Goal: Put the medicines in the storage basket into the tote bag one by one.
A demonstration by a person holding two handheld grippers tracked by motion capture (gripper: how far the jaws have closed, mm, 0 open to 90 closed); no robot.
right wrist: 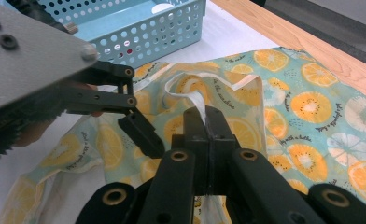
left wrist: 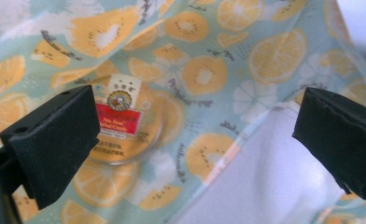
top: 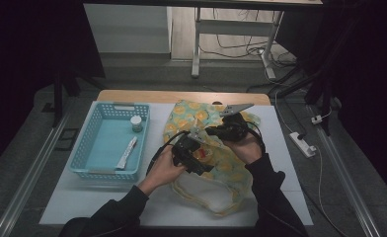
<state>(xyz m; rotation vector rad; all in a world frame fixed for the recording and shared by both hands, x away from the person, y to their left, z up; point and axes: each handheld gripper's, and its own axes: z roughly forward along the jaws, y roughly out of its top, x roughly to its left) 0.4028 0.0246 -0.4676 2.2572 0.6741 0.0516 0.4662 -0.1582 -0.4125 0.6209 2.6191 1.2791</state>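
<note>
Bag (top: 221,163) mint, orange-slice print; basket (top: 90,143) light blue; jar label (left wrist: 120,122) seemingly red.

The high view looks forward and down from above the person's side onto the whole table (top: 280,148). Each gripper view rides close over the fruit-print bag (left wrist: 274,51), looking along its own jaws; all three views share that bag.

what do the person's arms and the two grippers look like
Both forearms wear dark long sleeves. The left gripper and right gripper are black, with linked bars, blocky ribbed jaws and silver-ringed pivot screws. Each carries a grey three-cornered plate and trails a black cable.
</note>
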